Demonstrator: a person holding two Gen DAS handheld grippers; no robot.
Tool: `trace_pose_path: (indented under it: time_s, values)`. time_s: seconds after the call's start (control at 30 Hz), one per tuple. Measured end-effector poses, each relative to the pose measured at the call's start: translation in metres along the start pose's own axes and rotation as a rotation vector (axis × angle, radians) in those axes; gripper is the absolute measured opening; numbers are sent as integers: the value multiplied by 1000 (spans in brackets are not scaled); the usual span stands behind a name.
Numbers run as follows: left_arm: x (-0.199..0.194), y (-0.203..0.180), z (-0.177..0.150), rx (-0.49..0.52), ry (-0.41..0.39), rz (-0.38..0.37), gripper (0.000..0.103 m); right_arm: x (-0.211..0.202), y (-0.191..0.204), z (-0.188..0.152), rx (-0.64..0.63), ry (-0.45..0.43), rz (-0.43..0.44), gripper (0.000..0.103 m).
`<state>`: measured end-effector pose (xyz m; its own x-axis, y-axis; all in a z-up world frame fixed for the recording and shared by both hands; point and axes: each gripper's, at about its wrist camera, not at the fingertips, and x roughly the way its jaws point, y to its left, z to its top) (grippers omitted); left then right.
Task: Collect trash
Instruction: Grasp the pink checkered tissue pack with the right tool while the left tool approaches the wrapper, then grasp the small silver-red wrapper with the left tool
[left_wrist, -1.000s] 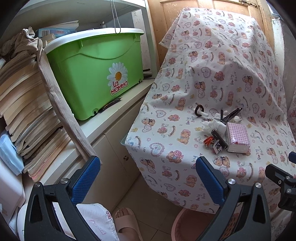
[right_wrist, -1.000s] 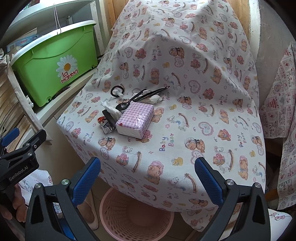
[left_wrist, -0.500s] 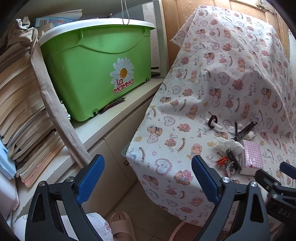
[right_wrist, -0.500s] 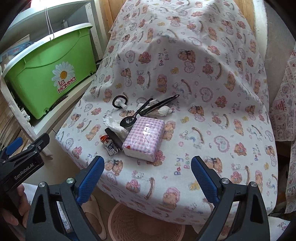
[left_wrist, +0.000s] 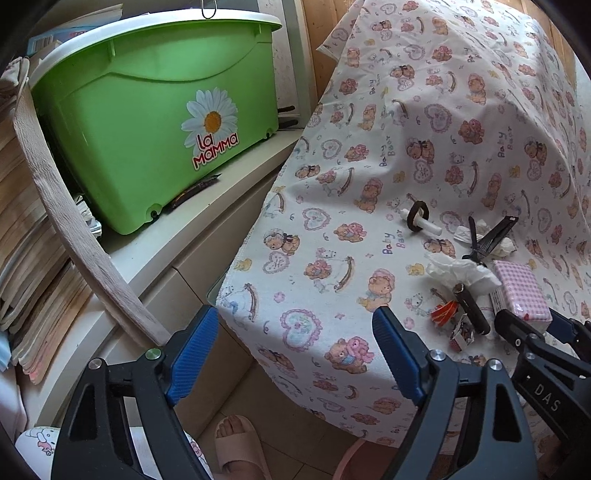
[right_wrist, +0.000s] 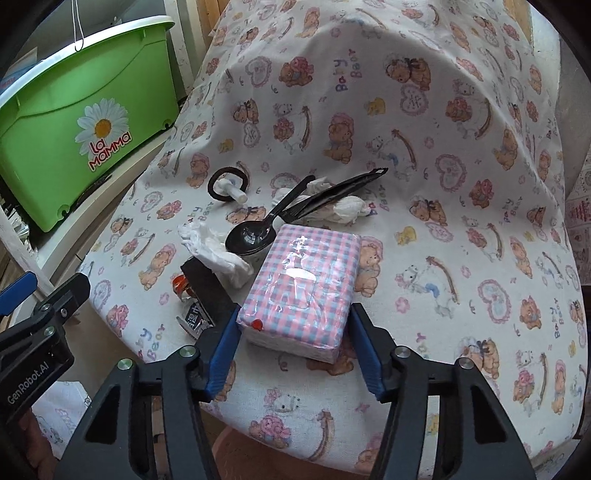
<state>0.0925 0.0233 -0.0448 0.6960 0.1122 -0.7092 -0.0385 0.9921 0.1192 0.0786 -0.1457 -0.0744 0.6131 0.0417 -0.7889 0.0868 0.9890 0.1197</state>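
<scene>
A pink checked tissue pack (right_wrist: 299, 288) lies on the bear-print tablecloth (right_wrist: 424, 258). My right gripper (right_wrist: 293, 347) is closing, its blue pads beside the pack's near end, with no squeeze visible. Left of the pack lie a crumpled white tissue (right_wrist: 214, 251), a black spoon (right_wrist: 251, 236), a black stick (right_wrist: 207, 288), a red wrapper (right_wrist: 181, 286) and a small printed wrapper (right_wrist: 195, 325). My left gripper (left_wrist: 295, 354) hangs over the table's left corner, wide and closing slightly, with nothing between its fingers. The wrappers (left_wrist: 448, 317) lie just right of it.
A green tub (left_wrist: 147, 122) stands on the white cabinet (left_wrist: 192, 251) to the left, next to stacked papers (left_wrist: 33, 240). A black ring on a white stick (right_wrist: 227, 184) and a second tissue (right_wrist: 347, 208) lie farther back. A pink basket (right_wrist: 243, 446) sits under the table, and a person's slippered foot (left_wrist: 236, 439) is on the floor.
Both grippers have moved forward and down toward the table. The right gripper's jaws have narrowed around the tissue pack. The left jaws have narrowed a little.
</scene>
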Motion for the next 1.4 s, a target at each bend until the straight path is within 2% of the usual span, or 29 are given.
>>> trace_pose_path:
  time_s: [0.13,0.2,0.3,0.4,0.53,0.63,0.73,0.77,0.93,1.0,1.03,1.13,1.27,1.4]
  values:
    - [0,-9,-1,-3,10,-55,82,-19,-16,6,53,-34,42,58]
    - [-1,-20,-2,23,19,-105,71,-27,-24,10,50,-43,52,58]
    - [-2,-39,-5,62,45,-198,59,-26,-38,11,37,9,20,57]
    - [2,-59,-9,92,84,-268,53,-20,-57,9,68,96,29,57]
    - [10,-77,-11,110,116,-285,52,-14,-71,6,80,139,47,57]
    - [17,-79,-10,90,138,-294,48,-12,-72,5,60,141,22,65]
    - [21,-79,-8,84,154,-304,27,-11,-74,5,57,134,6,74]
    - [21,-79,-7,82,164,-320,15,-10,-76,6,60,132,2,74]
    - [14,-66,-2,37,155,-359,15,-4,-76,13,66,114,-9,73]
    - [11,-61,0,31,143,-363,15,-4,-74,15,56,106,-3,55]
    - [9,-58,0,28,140,-367,15,-5,-72,15,49,107,-7,54]
    - [8,-52,-2,21,139,-375,15,-9,-71,15,52,93,-20,53]
    - [9,-48,-7,29,165,-385,15,-19,-76,15,74,76,5,53]
    - [4,-40,-11,26,165,-392,15,-27,-78,11,44,61,-41,53]
